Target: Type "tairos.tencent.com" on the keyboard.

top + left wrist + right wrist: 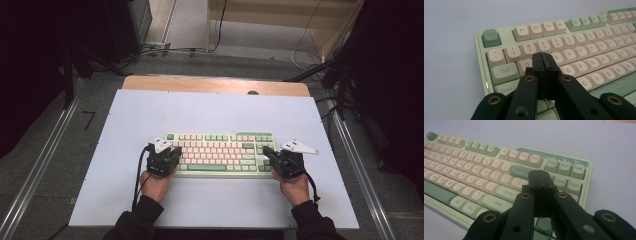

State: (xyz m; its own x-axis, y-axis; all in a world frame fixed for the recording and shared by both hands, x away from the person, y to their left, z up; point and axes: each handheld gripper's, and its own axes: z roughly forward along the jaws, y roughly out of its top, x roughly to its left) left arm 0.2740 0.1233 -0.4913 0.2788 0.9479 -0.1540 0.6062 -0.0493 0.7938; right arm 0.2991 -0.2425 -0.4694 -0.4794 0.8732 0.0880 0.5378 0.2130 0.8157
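Left gripper [172, 151] low, jaws pressed together (nothing between); right gripper [267, 151] likewise closed. Both hands level, side by side, forearms entering from bottom.

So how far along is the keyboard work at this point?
Done: both claws are shut and placed over the keyboard, left claw above the W key area, right claw near Backspace. In hand: poised over the keys; contact can't be told. Left: no sign that pressing or moving has started.
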